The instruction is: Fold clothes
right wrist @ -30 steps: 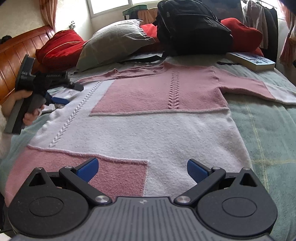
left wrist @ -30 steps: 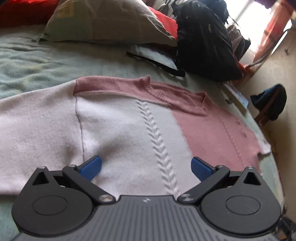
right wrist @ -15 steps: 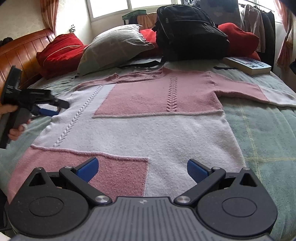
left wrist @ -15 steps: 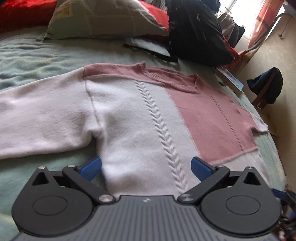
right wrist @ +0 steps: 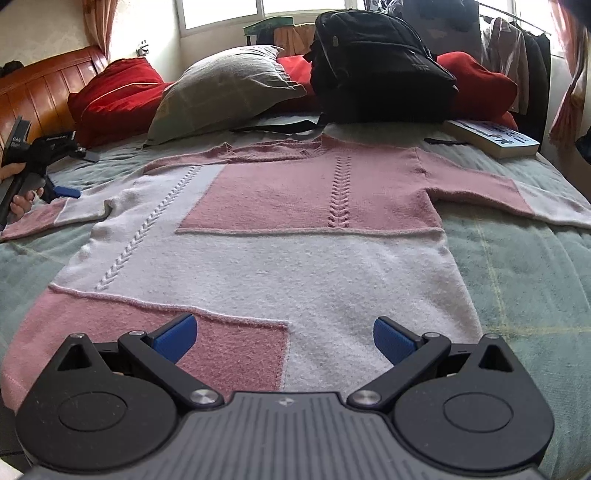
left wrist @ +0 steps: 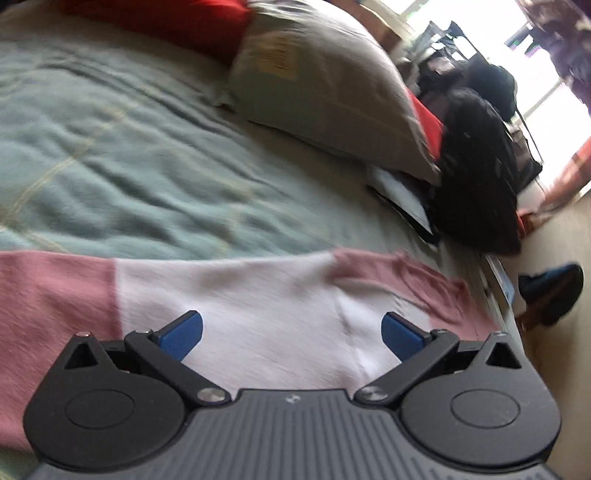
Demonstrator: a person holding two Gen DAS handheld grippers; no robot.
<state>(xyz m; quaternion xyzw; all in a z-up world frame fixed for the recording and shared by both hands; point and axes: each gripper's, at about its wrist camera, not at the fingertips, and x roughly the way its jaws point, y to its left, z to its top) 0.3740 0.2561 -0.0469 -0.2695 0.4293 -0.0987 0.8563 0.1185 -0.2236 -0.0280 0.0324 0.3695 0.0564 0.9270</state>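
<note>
We hold the left gripper (left wrist: 291, 334) over the left sleeve of a pink-and-white cable-knit sweater (right wrist: 295, 236) that lies face-up and flat on a pale green checked blanket (right wrist: 524, 266) covering the bed. In the left wrist view, blurred by motion, the two blue fingertips (left wrist: 183, 334) stand wide apart with nothing between them; the white stretch of the sleeve fills the gap, the pink cuff end lies beyond the left fingertip, and the pink shoulder band runs past the right one. Ahead of the fingers we see bare blanket, then a grey-beige pillow (left wrist: 325, 81) leaning on a red cushion (left wrist: 166, 18), and to the right a black backpack (left wrist: 476, 166).

From the right wrist view, a person's hand (right wrist: 22, 192) grips that left tool at the far left, its blue tip just above the sleeve; we cannot tell whether it touches the knit. The right gripper (right wrist: 284, 338) hovers at the sweater's hem, its blue fingers also spread wide and empty, the left one over the pink hem panel, the right one over white knit. Straight ahead lies the pink chest panel with its cable stitch. Beyond it sit the pillow and the backpack, and to the right of the fingers the other sleeve reaches out across the blanket below a thick paperback book (right wrist: 495, 138).
</note>
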